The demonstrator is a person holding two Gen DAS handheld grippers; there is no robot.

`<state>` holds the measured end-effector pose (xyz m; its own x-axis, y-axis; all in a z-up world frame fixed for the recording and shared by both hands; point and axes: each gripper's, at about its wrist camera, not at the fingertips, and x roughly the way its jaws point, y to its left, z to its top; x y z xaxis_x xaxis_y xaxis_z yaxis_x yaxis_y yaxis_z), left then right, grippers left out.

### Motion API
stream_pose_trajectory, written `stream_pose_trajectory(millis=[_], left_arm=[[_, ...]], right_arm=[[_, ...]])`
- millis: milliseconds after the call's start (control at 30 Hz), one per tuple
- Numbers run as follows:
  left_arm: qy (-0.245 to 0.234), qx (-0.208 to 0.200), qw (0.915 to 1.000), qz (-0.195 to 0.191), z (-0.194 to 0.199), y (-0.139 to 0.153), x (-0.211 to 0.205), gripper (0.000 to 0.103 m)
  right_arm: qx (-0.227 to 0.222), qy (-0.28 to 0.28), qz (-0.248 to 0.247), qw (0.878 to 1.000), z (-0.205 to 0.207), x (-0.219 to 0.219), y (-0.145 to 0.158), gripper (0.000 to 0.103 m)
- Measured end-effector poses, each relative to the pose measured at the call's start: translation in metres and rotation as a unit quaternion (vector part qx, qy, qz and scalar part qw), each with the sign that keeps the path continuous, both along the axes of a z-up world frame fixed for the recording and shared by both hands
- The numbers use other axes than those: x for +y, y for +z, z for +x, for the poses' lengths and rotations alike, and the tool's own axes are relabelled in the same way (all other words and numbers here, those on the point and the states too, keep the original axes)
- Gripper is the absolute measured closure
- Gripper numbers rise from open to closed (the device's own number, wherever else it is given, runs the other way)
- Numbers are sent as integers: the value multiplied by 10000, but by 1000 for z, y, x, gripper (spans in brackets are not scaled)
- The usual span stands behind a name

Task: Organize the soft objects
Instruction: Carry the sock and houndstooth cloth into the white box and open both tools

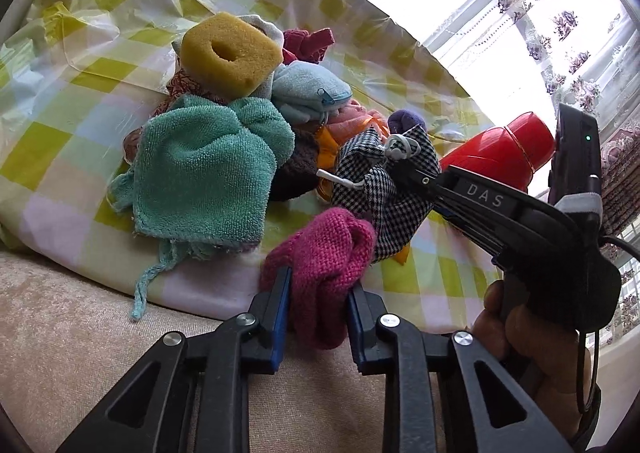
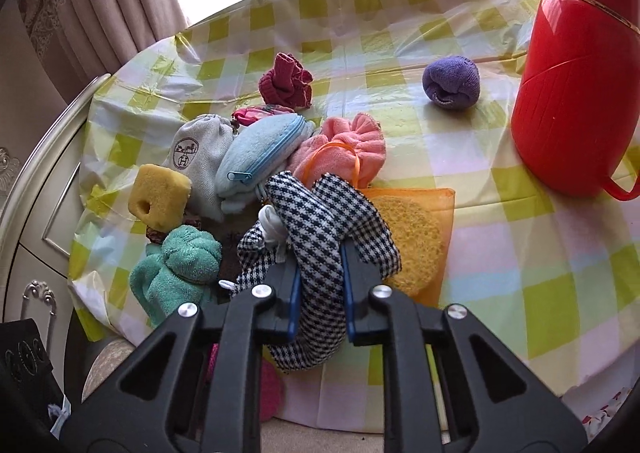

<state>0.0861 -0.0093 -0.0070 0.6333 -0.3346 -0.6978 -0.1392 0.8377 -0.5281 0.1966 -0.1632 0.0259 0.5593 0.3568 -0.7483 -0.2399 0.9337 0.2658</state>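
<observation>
Houndstooth cloth pinched by right claw — left claw pinches magenta knit; red jug nearby.

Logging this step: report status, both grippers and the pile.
Left gripper shut on pink knit cloth. Right gripper shut on checked cloth, off the pile. Sponge, teal towel, blue pouch still heaped. Nothing blocking.
</observation>
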Motion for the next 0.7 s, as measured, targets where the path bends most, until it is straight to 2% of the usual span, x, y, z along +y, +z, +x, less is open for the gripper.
stream_pose_trajectory(millis=[300,500,700], left_arm=[[-31,-330,9986,416,-10,24,-16,78],[-191,-572,9971,462,-14,38,-33,78],[-579,-793,9939,493,-17,51,-61,78]], right_arm=[[-119,-177,283,9994,-32,-47,15,84],[-173,-331,433,9984,-57,-84,25,84],[-166,-581,482,9970,-83,-128,30,84]])
